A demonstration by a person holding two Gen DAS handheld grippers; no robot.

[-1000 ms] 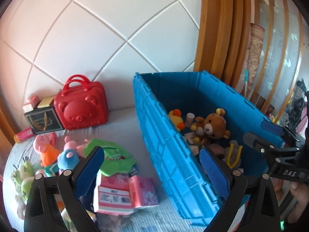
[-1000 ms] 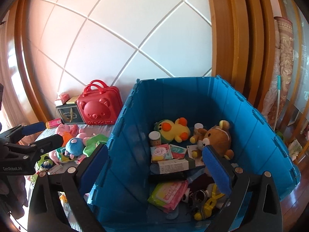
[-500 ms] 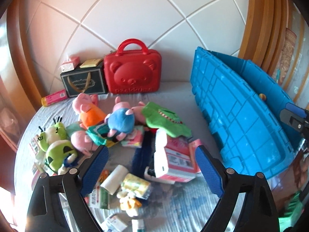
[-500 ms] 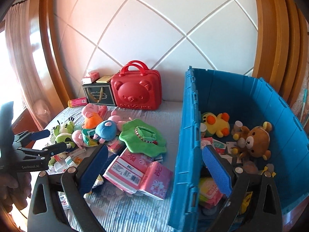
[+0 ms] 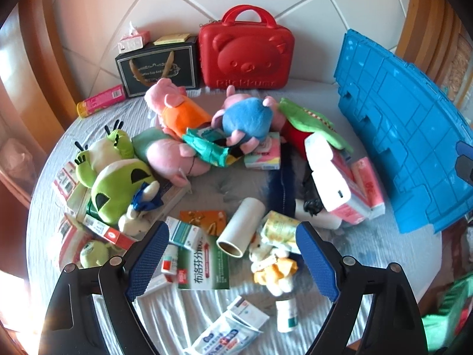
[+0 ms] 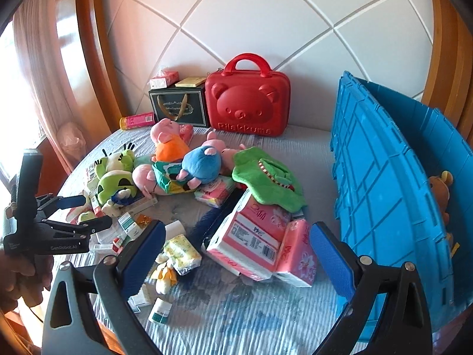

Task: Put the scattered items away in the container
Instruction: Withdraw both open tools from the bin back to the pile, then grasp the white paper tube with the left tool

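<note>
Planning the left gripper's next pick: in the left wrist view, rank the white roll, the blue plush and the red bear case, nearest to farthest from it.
From the left gripper:
1. White roll, between its fingers.
2. Blue plush, mid-pile.
3. Red bear case, against the back wall.

Both hand-held grippers angled downward, jaws apart, nothing between them.
Left hand-held gripper (image 5: 232,259) just been closing a little, still wide; right hand-held gripper (image 6: 236,256) equally spread; left hand (image 6: 22,279) wrapped round its handle.
</note>
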